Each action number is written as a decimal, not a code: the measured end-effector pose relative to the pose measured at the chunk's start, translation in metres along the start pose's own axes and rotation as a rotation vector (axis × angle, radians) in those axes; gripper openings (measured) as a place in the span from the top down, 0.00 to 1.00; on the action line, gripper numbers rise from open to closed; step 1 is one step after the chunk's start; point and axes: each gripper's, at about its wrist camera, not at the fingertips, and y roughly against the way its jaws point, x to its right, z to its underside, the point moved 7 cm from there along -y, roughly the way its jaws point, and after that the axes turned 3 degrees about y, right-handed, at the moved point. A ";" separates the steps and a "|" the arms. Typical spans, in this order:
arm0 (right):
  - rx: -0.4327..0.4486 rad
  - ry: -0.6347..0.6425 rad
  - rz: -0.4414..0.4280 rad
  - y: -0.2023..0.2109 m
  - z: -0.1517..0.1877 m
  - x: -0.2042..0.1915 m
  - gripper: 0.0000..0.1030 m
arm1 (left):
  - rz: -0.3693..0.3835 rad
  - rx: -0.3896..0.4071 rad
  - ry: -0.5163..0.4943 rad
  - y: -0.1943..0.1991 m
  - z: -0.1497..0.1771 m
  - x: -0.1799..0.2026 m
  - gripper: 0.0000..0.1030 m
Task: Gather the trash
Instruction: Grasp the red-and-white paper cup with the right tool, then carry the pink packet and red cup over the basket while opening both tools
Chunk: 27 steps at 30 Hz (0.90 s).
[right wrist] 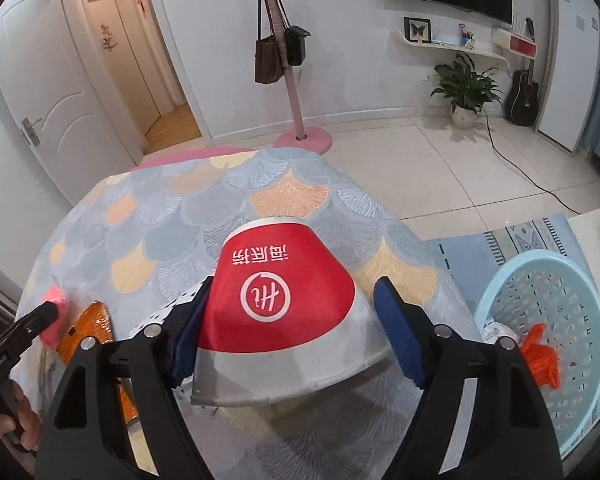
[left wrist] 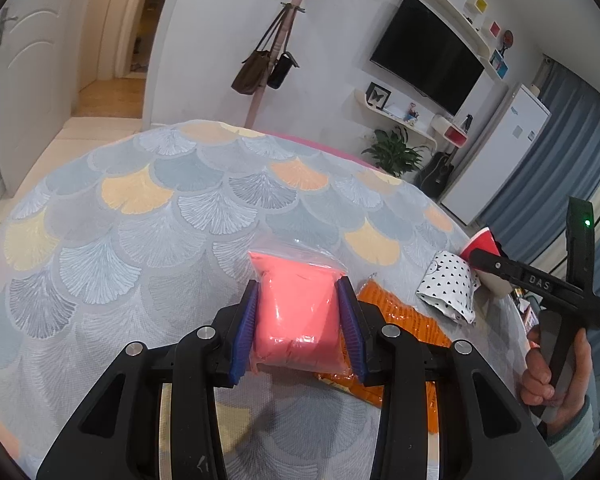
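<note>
cup (right wrist: 284, 300): glossy paper | pink bag (left wrist: 298, 312): clear plastic | bedspread (left wrist: 140, 240): matt cloth

1. The red band of the paper cup (right wrist: 278, 300) carries three white Chinese characters, 海底捞, seen upside down in the right wrist view.
2. Beneath those characters on the same cup sits a white ring logo (right wrist: 265, 294) with a handwritten "Hi" inside, also upside down.
3. The black right gripper (left wrist: 538, 280) bears the small raised letters "DAS" on its arm in the left wrist view.
4. The white refrigerator (left wrist: 504, 148) has small labels too blurred to read.
</note>
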 end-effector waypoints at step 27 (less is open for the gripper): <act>0.232 -0.188 -0.025 0.150 0.000 0.071 0.64 | 0.163 0.094 -0.196 0.031 -0.010 0.083 0.64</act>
